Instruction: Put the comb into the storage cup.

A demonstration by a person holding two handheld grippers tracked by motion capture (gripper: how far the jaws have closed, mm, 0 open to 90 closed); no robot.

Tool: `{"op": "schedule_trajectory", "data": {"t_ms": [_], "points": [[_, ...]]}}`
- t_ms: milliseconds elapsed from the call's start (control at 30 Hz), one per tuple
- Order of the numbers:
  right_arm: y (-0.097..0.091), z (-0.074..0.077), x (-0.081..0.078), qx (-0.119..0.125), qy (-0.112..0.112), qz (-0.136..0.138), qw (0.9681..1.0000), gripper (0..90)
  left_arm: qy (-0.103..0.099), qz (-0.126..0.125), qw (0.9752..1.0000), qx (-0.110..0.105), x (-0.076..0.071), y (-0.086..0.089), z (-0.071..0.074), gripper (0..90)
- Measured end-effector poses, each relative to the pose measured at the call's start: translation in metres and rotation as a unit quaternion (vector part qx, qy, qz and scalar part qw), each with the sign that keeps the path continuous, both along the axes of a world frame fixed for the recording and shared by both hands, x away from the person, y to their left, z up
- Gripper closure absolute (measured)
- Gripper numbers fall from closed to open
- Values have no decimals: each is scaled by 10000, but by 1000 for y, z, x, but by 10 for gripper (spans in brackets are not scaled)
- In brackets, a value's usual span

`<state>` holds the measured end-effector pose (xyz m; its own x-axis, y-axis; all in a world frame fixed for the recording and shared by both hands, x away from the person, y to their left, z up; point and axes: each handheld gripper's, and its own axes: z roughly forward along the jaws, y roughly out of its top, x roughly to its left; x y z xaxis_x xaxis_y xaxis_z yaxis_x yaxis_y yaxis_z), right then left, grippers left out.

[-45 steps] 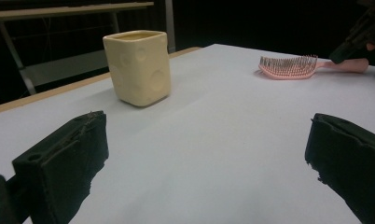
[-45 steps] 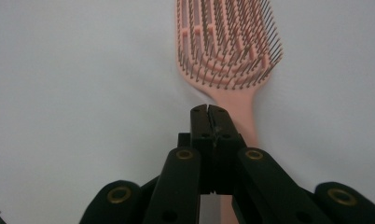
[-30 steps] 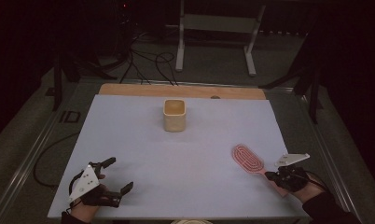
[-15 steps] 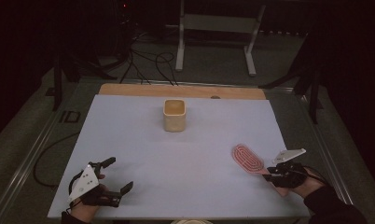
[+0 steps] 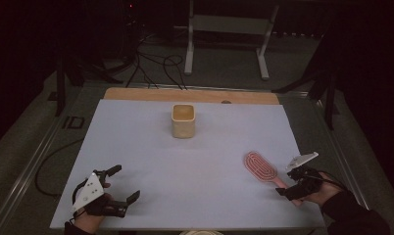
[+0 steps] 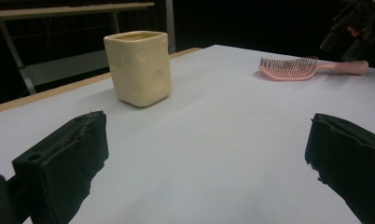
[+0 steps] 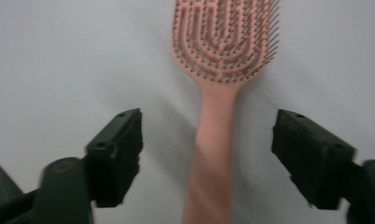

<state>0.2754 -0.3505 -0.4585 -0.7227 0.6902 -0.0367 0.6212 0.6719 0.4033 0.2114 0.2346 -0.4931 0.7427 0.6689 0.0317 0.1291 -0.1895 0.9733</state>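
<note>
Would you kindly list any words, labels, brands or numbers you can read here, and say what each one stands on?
None can be read: the cream cup, the pink hairbrush and the white table sheet bear no visible text or numbers.

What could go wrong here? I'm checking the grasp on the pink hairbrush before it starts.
The right gripper, its jaws just opened, straddles the pink plastic hairbrush handle without touching it. The slim handle lies flat on the white table, so the pads may scrape the surface, or closing off-centre might twist the brush away.
</note>
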Motion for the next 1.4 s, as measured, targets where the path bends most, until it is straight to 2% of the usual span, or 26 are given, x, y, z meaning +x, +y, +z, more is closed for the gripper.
{"op": "schedule_trajectory", "data": {"t_ms": [167, 233, 300, 400, 567, 633, 800, 967, 1400], "points": [[1, 0, 3, 43, 83, -10, 10000, 175, 16, 4, 10000, -25, 0, 0, 0, 1], [4, -1, 5, 25, 223, -5, 9997, 108, 13, 0, 10000, -16, 0, 0, 0, 1], [7, -2, 7, -47, 314, -6, 9995, 105, 17, -15, 10000, -16, 0, 0, 0, 1], [10, -3, 9, -142, 332, 35, 9993, 116, 12, -11, 10000, -11, 0, 0, 0, 1], [14, -4, 13, -225, 361, 73, 9991, 149, 14, -10, 10000, -13, 0, 0, 0, 1], [15, -5, 15, -256, 416, 64, 9988, 195, 14, -11, 10000, -16, 0, 0, 0, 1], [15, -6, 20, -399, 432, -36, 9983, 257, 11, -5, 10000, -11, 0, 1, 0, 1], [16, -8, 25, -492, 567, -179, 9970, 310, 14, -6, 10000, -11, 0, 1, 0, 1], [24, -14, 31, -718, 681, -180, 9949, 450, 18, 0, 10000, -20, 0, 1, 0, 1]]}}
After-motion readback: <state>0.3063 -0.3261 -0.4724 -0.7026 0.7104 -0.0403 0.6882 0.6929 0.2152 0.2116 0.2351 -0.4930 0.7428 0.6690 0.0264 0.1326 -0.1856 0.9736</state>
